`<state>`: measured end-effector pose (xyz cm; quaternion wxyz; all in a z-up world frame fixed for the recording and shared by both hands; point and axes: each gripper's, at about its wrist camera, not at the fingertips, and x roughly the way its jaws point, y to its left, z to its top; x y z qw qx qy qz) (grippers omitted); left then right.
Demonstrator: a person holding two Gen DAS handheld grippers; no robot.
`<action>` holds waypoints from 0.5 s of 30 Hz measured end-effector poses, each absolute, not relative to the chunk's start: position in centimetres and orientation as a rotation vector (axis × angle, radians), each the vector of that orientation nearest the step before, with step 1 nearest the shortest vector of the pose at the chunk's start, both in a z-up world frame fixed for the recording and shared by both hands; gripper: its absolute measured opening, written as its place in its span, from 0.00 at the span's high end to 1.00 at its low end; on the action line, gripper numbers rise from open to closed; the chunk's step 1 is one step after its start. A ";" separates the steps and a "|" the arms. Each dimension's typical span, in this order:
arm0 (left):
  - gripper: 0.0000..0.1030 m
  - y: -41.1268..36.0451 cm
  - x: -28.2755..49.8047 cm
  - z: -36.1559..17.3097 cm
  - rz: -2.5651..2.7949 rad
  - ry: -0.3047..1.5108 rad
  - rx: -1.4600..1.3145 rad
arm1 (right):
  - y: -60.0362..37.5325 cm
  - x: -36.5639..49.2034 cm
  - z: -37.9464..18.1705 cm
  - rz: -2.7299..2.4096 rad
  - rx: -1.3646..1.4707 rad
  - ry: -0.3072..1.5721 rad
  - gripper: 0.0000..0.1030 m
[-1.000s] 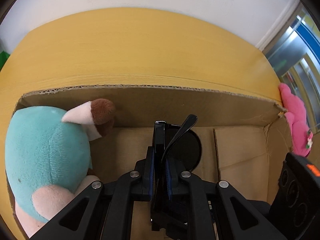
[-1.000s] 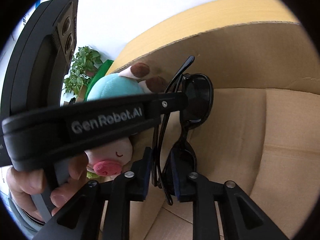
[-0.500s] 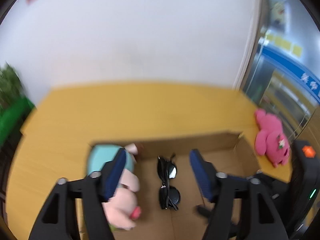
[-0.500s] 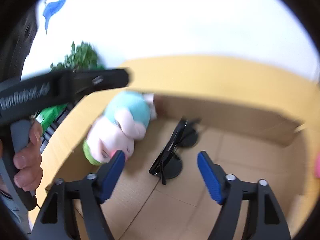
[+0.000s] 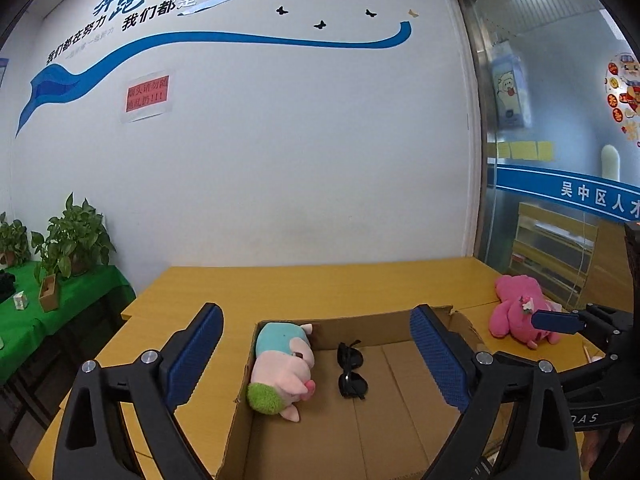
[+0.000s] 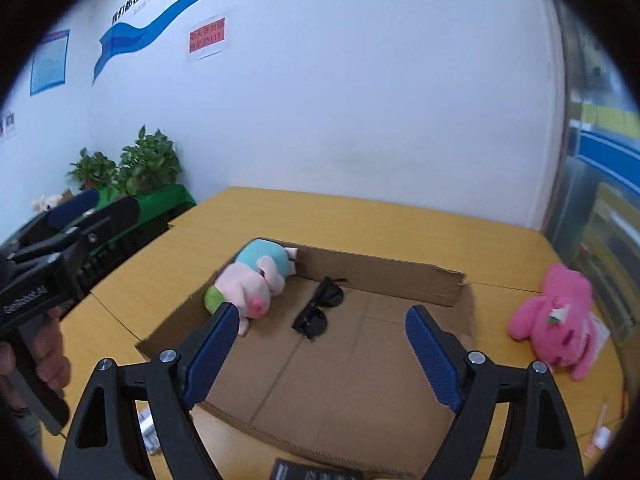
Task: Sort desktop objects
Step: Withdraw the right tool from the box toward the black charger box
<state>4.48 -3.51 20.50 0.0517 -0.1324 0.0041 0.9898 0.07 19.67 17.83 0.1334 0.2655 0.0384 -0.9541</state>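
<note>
Two grippers up above the box, both empty. Left gripper [image 5: 316, 350]: jaws wide apart and opening further, nothing between the blue pads, only the box seen through the gap. Right gripper [image 6: 318, 354]: jaws likewise apart and opening, nothing clamped. Also visible from the right wrist at far left, held by a hand [image 6: 50, 354] (fingers wrapped round the grip).

Below and ahead, box [image 5: 400, 420] of brown cardboard, open at the top, resting on the yellow desk [image 5: 320, 288]. Inside, sunglasses [image 5: 351, 370] lying folded on the box floor, near the far wall, dark lenses one behind the other. Just beside them to the left, pig [image 5: 280, 364] (plush, pale pink with teal back and a green end), lying on its side against the box's left wall, apart from the sunglasses.

Outside the box, to the right on the desk, pink plush [image 5: 518, 312] lying flat, well apart from the box contents. Further out, white wall with blue lettering and a red notice [image 5: 147, 94]. Off to the left, potted plants [image 5: 74, 236] on a green-covered surface.
</note>
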 end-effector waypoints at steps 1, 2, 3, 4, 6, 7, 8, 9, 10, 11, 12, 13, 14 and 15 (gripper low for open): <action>0.06 -3.1 5.3 20.4 3.005 0.021 -0.398 | 19.7 1.0 17.8 -2.774 0.771 0.131 0.17; 0.06 -2.8 6.3 20.3 3.002 0.033 -0.398 | 19.6 1.9 17.7 -2.773 0.769 0.145 0.17; 0.06 -2.7 7.1 20.1 3.001 0.046 -0.403 | 19.7 2.8 17.6 -2.773 0.770 0.154 0.17; 0.06 -2.5 7.9 19.9 2.997 0.056 -0.409 | 19.6 3.4 17.2 -2.778 0.774 0.157 0.17; 0.06 -2.2 9.6 19.7 2.993 0.057 -0.413 | 20.2 5.1 17.5 -2.794 0.774 0.144 0.17; 0.06 -2.1 10.2 19.6 2.992 0.051 -0.414 | 20.5 5.8 17.7 -2.800 0.774 0.129 0.17; 0.06 -2.1 10.8 19.4 2.992 0.042 -0.418 | 21.0 6.8 18.0 -2.804 0.774 0.104 0.17; 0.06 -2.0 11.5 19.3 2.995 0.029 -0.425 | 21.3 7.4 18.1 -2.804 0.777 0.088 0.17; 0.06 -2.1 12.2 19.0 2.998 0.006 -0.438 | 21.5 7.6 17.7 -2.806 0.785 0.073 0.17; 0.06 -2.1 12.6 18.8 2.999 -0.014 -0.447 | 21.8 7.9 17.4 -2.809 0.801 0.063 0.17; 0.06 -2.2 13.4 18.5 2.999 -0.040 -0.455 | 22.0 8.0 17.0 -2.815 0.818 0.059 0.17; 0.06 -2.2 13.9 18.2 3.001 -0.050 -0.460 | 22.2 8.3 16.8 -2.821 0.826 0.056 0.17; 0.06 -2.2 14.3 18.0 3.008 -0.053 -0.466 | 22.5 8.7 16.6 -2.831 0.836 0.050 0.17; 0.06 -2.1 14.8 17.5 3.027 -0.042 -0.475 | 22.7 8.9 16.5 -2.835 0.845 0.043 0.17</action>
